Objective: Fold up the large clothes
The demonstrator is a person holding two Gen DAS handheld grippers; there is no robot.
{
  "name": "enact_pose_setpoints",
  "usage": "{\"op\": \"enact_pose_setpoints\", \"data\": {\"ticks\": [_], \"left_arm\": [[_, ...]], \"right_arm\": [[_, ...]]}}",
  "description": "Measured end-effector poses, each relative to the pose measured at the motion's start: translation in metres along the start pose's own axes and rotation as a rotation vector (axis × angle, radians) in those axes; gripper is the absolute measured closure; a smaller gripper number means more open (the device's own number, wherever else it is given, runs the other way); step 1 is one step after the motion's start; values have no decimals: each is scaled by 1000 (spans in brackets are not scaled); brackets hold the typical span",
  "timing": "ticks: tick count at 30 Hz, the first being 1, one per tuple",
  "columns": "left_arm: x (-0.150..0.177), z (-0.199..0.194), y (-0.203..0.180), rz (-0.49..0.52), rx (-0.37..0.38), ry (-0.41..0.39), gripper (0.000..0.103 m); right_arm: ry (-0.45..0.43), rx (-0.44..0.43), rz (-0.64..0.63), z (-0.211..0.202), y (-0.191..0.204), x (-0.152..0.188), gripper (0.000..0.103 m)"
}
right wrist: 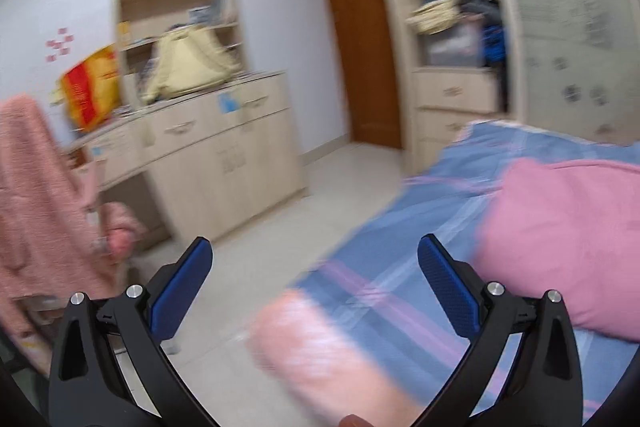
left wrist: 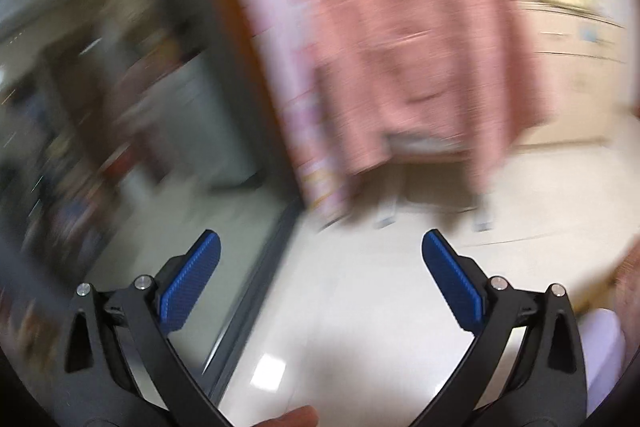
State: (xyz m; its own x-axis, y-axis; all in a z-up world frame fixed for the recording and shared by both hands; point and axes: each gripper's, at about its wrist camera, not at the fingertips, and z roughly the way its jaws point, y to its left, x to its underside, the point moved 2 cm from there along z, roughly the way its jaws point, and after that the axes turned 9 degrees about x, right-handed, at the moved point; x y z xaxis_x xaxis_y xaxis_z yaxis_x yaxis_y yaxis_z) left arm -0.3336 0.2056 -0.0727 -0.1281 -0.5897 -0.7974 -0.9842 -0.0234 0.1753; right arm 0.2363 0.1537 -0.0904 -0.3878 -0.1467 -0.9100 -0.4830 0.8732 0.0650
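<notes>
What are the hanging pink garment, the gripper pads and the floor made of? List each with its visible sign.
Pink garment: seemingly fleece or plush knit, matte; fuzzy nap, soft drape, though blurred.
Left gripper and right gripper pads: likely blue rubber or moulded plastic; fine ridged texture on black, seemingly plastic, arms.
Floor: probably glazed tile or polished stone; pale, glossy, with a light reflection.

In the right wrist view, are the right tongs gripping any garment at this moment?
No. The right tongs stand wide open with nothing between the blue pads, and the pink garment lies apart on the bed.
</notes>
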Motion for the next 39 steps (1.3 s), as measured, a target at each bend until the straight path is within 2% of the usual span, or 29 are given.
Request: {"op": "enact_pose_setpoints", "data": {"ticks": [3,4,5,7,9,10,13,14,16,19,22,27,39], "left_arm": [[-37,-5,-116,197,289,-93,2],[-40,-10,-150,255,371,-107,2],[-42,-18,-197,337,487,-121,2],[-38,-41,-276,480,685,-146,2],[-25,-77,-353,612,892,-178,2],[-16,-102,-391,672,1019,-197,2],[8,-168,-464,751,1316,-243,2],[17,-190,-483,757,1390,-259,2],[28,-222,-512,749,1490,-268,2],[45,-255,-542,751,1583,-224,2],[61,-275,-543,770,1619,-231,2],[80,-296,-560,797,1601,-245,2],[77,-299,-559,787,1578,-209,2]], "right_arm": [[42,189,27,-12,-76,6,1],[63,246,36,-17,-99,9,1],[85,318,41,-24,-126,14,1],[122,483,54,-41,-174,24,1],[154,583,90,-60,-209,36,1],[166,606,113,-67,-222,42,1],[188,666,200,-98,-253,58,1],[185,692,216,-108,-257,60,1],[177,726,230,-120,-261,62,1],[156,749,250,-135,-267,57,1],[130,770,237,-145,-265,46,1],[127,819,188,-145,-265,30,1],[114,806,177,-150,-270,18,1]]}}
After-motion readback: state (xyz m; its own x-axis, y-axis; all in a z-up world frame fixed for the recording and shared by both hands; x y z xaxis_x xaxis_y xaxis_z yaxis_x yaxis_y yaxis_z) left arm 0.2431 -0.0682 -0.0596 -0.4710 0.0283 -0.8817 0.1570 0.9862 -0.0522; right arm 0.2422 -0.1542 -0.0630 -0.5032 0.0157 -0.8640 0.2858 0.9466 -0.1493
